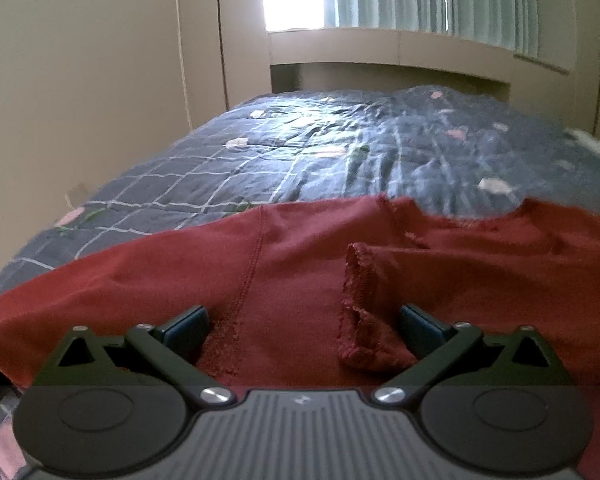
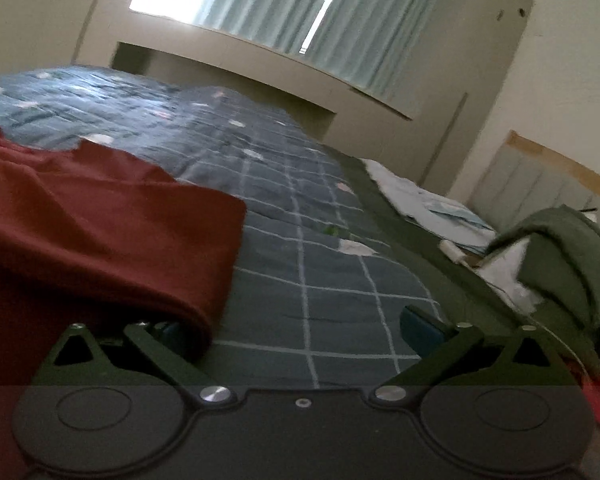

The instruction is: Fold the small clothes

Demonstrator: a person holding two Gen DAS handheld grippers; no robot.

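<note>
A dark red garment [image 1: 292, 264] lies spread on the blue checked quilt [image 1: 324, 152] of a bed. My left gripper [image 1: 304, 328] is open, low over the garment, its fingers on either side of a seam and a folded hem edge [image 1: 358, 292]. In the right wrist view the same red garment [image 2: 100, 224] lies at the left with a rounded folded edge. My right gripper [image 2: 296, 328] is open at that edge; its left finger is partly hidden under the red fabric, its right finger [image 2: 424, 326] is over the quilt [image 2: 300, 240].
The bed reaches back to a beige headboard shelf [image 1: 380, 52] under a curtained window. A wall runs along the bed's left side. At the right edge of the bed lie white cloths [image 2: 412, 196] and a green garment [image 2: 560, 248].
</note>
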